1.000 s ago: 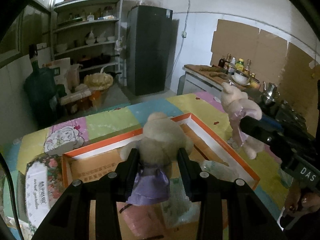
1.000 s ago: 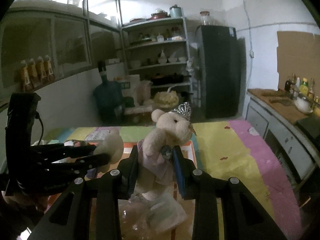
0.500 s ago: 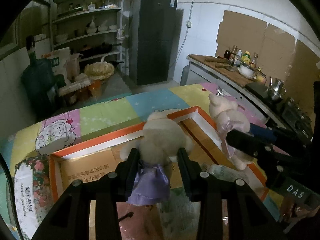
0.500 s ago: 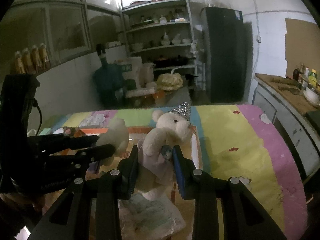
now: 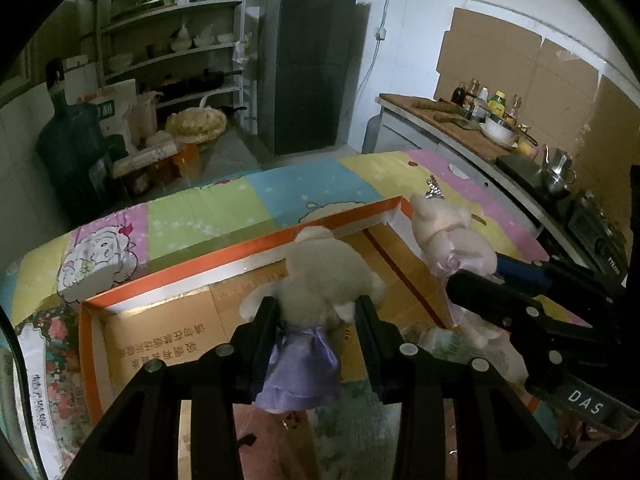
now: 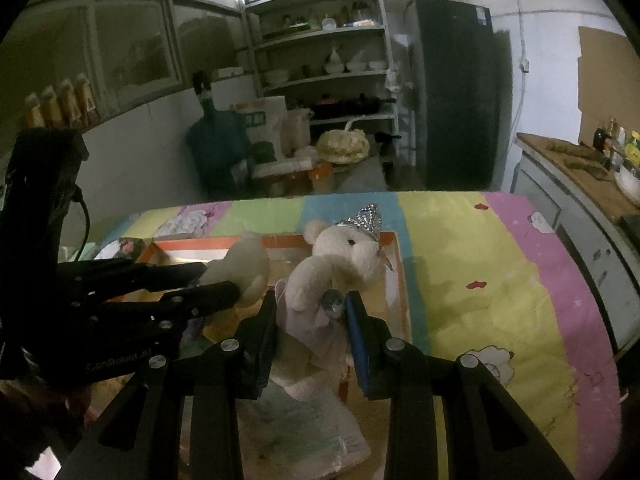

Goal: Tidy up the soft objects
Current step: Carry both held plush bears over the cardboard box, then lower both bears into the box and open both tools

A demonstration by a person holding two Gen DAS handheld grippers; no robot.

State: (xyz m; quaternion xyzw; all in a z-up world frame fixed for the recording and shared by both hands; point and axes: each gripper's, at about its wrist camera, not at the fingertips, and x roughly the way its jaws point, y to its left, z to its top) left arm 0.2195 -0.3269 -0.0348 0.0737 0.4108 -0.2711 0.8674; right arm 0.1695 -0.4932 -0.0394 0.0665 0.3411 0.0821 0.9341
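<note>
Both bears lowered, clamped in hand-held grippers over box; dim kitchen, apparently.

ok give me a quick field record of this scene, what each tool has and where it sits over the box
left tool: shut on bear in purple dress, seen from behind
right tool: shut on crowned bear, pink dress
box: orange-rimmed cardboard, open, on patchwork cloth
bears' place: both held over the box, crowned one near its right end
inside box: plastic-wrapped packets below the tools
bears touching each other: cannot tell
</note>
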